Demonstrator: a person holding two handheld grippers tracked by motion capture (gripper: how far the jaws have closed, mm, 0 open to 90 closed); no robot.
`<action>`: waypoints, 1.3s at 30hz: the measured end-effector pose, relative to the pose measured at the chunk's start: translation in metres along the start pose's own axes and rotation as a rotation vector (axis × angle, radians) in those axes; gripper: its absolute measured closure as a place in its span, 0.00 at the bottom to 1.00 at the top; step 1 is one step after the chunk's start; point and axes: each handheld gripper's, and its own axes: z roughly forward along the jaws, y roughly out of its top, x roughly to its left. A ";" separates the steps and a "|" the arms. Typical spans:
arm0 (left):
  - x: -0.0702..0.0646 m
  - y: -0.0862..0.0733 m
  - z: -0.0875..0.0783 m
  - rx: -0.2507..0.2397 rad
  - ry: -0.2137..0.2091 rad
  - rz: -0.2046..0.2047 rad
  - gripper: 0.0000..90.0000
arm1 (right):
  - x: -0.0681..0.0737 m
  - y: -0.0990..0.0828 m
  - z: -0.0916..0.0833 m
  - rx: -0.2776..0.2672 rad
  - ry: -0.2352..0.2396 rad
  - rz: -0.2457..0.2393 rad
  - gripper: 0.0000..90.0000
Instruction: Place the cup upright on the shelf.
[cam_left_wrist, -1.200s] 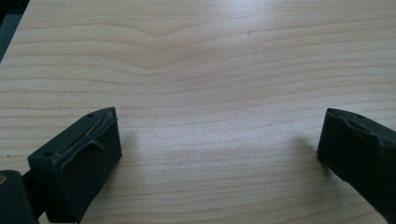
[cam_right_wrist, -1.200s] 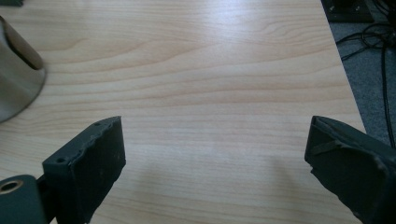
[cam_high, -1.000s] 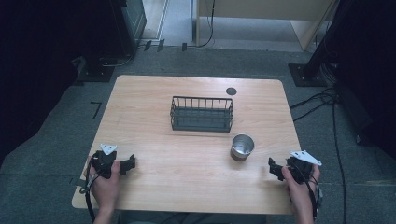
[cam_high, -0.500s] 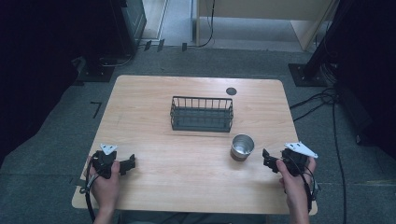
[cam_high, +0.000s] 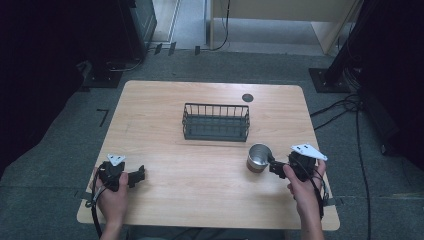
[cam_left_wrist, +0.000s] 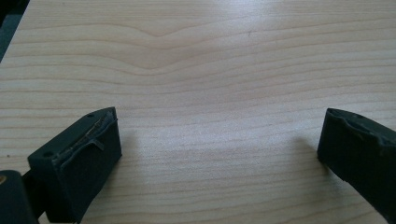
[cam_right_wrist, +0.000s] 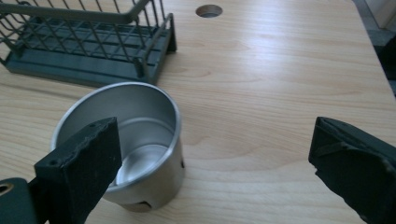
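On the table's right half, just below the wire basket (cam_high: 216, 121): metal cup (cam_high: 259, 158) upright, empty | right gripper (cam_high: 273, 165) beside it, jaws just opened wide, cup not between them, likely lining up a grasp | left gripper (cam_high: 138, 175) idle, jaws wide, parked clear.

My right gripper (cam_high: 273, 165) sits at the cup (cam_high: 258, 157) on the table (cam_high: 200, 170) (cup ahead, toward my left finger (cam_right_wrist: 79, 163)). The wire basket (cam_high: 216, 121) stands behind the cup. My left gripper (cam_high: 135, 176) rests well apart, left.
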 end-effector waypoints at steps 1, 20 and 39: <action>0.000 0.000 0.000 0.000 0.000 0.000 0.00 | 0.002 0.001 0.001 -0.001 0.007 0.000 0.02; 0.000 0.000 0.000 0.000 0.000 0.000 0.00 | 0.037 0.006 0.014 0.019 0.083 -0.029 0.00; 0.000 0.000 0.000 0.000 0.000 0.000 0.00 | 0.045 -0.006 0.035 0.063 0.088 -0.032 0.00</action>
